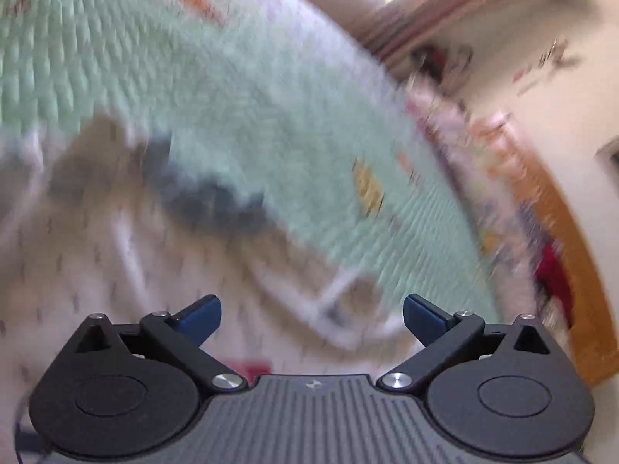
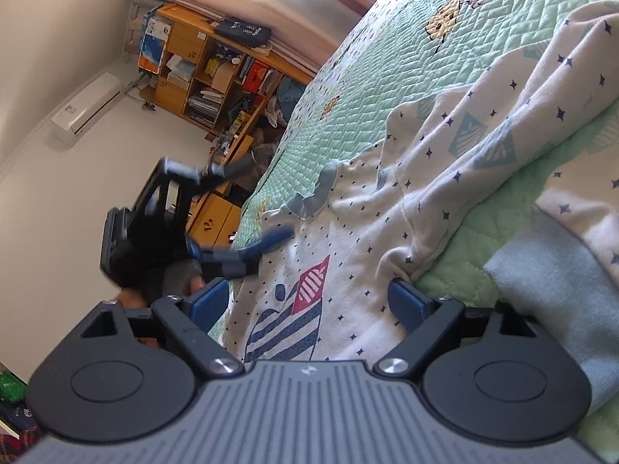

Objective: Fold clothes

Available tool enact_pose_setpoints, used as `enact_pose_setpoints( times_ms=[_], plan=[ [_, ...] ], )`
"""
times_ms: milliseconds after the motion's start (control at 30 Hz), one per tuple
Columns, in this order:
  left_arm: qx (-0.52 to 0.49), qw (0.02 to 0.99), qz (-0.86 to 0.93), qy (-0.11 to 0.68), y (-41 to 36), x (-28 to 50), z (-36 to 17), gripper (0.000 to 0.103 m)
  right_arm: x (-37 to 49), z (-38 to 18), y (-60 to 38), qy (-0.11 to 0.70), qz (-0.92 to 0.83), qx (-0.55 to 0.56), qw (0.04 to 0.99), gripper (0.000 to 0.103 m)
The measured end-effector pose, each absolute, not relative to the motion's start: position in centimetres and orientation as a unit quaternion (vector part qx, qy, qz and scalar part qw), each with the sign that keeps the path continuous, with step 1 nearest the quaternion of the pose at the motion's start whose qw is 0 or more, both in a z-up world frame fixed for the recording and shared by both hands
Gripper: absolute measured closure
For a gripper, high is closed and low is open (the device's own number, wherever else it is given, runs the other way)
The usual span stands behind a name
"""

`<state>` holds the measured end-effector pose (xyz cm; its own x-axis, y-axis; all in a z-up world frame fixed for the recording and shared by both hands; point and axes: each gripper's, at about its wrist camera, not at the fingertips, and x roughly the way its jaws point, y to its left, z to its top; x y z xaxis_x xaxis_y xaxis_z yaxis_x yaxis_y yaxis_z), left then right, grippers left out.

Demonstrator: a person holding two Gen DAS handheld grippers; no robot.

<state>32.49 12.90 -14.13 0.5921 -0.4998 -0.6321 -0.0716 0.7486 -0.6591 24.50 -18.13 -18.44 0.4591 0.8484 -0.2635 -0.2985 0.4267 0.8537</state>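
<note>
- On the bed, the mint green quilt (image 2: 348,116) takes up most of both views; it has little yellow and orange embroidered figures on it, and it's the reference for everything below.
- Spread over the quilt is the white garment (image 2: 387,201), with tiny dark blue stars, pale blue striped diamonds and a striped blue and red kite-like print. It's rumpled, with a grey-blue collar (image 2: 315,193) towards the quilt's far edge and a wide grey-blue cuff or hem (image 2: 549,290) lying on the quilt at the near right.
- Beyond the quilt's far side stands a wooden shelf unit (image 2: 205,77) stuffed with books and boxes, with a white air conditioner (image 2: 87,106) on the wall past it.
- The right gripper (image 2: 313,305) sits low over the garment at the quilt's near edge, jaws spread wide, the fabric between the blue pads but not pinched.
- The left gripper (image 2: 240,245) is at the quilt's side edge, over the garment close to the collar. Its own view is heavily blurred, but the blue fingers (image 1: 201,319) are clearly splayed apart with nothing clamped, only cloth below them.
- A person's hand (image 2: 154,286) holds that left gripper, just off the quilt's edge.
</note>
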Motion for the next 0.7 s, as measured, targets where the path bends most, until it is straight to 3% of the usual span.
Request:
enact_pose_setpoints(
  times_ms=[100,200,400,500,567,700],
  plan=[
    [-0.277,0.856,-0.11,0.423,11.1,33.7,-15.2,0.001,24.5,-18.4,-18.1,0.36,0.375,0.379,0.765,0.013],
    [-0.209,0.888,-0.039,0.408,10.0,35.9,-14.3,0.007,24.5,-18.4,-18.1,0.359,0.376,0.379,0.765,0.013],
    [-0.223,0.871,-0.082,0.43,9.2,34.1,-12.1,0.012,24.5,-18.1,-17.8,0.363,0.376,0.367,0.77,0.013],
    [-0.228,0.855,-0.146,0.442,9.0,30.7,-11.8,0.009,24.3,-17.9,-17.8,0.365,0.377,0.36,0.771,0.013],
    [-0.249,0.844,-0.142,0.453,9.4,29.3,-13.1,0.001,24.1,-17.7,-17.7,0.365,0.375,0.352,0.776,0.013],
    [-0.252,0.856,-0.092,0.442,10.0,29.3,-14.3,0.009,23.8,-17.5,-17.4,0.362,0.374,0.341,0.783,0.013]
  ],
)
